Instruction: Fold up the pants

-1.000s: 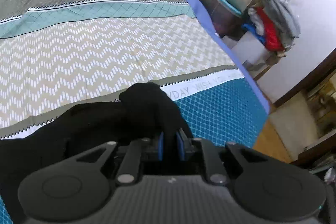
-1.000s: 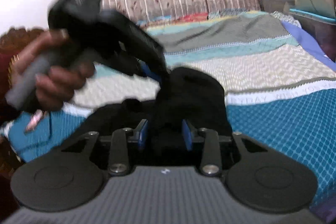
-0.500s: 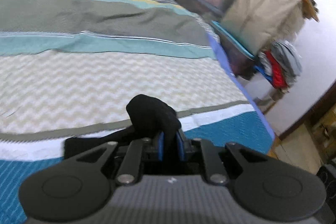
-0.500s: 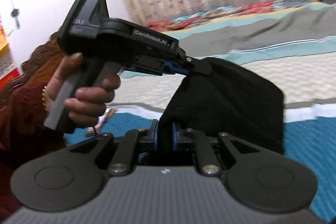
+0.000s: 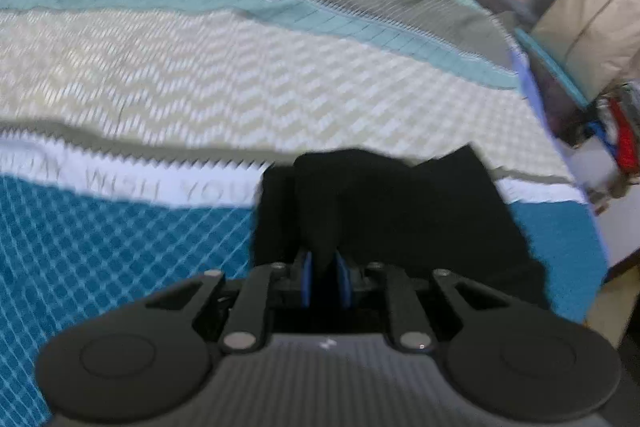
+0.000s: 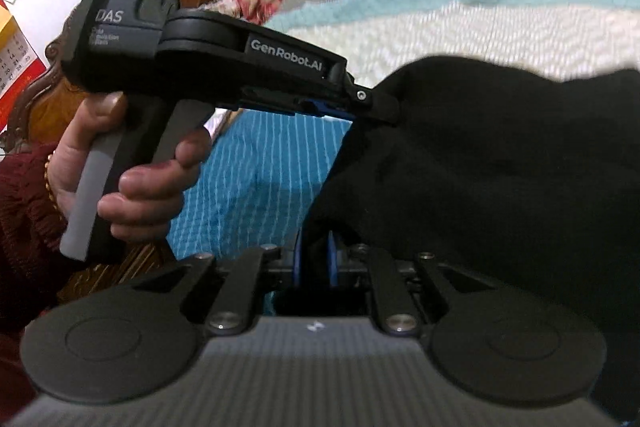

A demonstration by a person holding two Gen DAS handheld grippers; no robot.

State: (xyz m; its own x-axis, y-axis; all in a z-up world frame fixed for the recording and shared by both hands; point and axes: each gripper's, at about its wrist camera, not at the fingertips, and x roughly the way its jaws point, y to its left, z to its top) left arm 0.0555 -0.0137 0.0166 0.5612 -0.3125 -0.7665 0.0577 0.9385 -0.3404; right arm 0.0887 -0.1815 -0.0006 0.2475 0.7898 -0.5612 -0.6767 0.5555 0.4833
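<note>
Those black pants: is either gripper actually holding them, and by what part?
Both. The left gripper and right gripper each pinch a bunched edge of the black pants; which part is unclear.

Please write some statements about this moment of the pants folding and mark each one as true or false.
1. The left gripper has black pants between its fingers. True.
2. The right gripper is wide open and holds nothing. False: its fingers are shut on the black fabric.
3. The pants lie flat and spread out on the bedspread. False: both grippers hold them, and in the right wrist view the cloth hangs bunched between them.
4. A person's hand holds the handle of the left gripper, seen in the right wrist view. True.
5. The bedspread is plain white. False: it has teal, grey and cream zigzag bands.
</note>
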